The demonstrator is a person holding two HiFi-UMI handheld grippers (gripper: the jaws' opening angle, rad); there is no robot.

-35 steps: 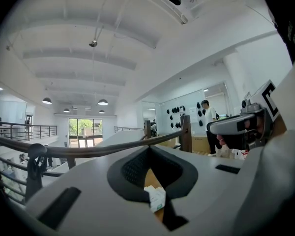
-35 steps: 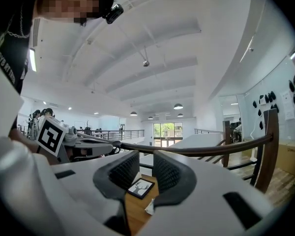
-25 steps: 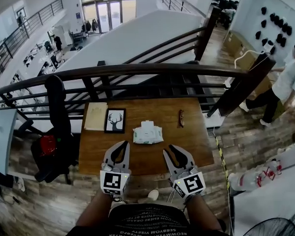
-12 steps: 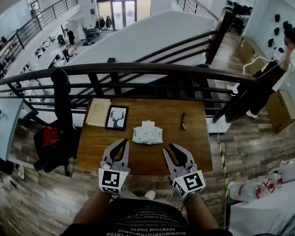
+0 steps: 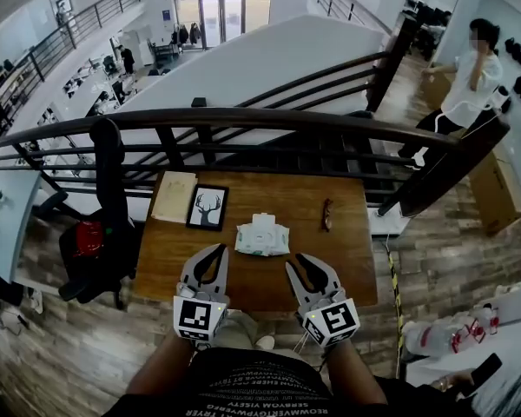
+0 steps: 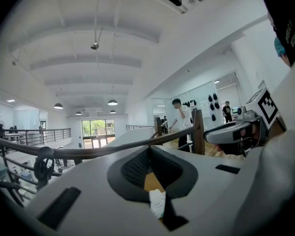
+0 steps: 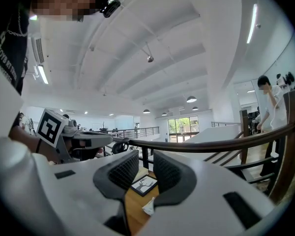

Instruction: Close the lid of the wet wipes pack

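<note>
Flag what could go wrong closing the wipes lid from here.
1. The soft white wet wipes pack lies loose on the brown wooden table; a one-sided push could slide it toward the black-framed deer picture instead of shutting the lid.
2. The right claw is open and empty, so the small lid flap could slip between its jaws; the shut left claw looks the safer presser.

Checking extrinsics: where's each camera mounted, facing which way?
Head view: on the person's head, steeply down at the brown wooden table and white wet wipes pack; forearms, left gripper, right gripper show.
Left gripper view: on that gripper, along its fingers toward the dark handrail; right gripper at right.
Right gripper view: mirrored, left gripper at left.
Shared: all see the pack.
</note>
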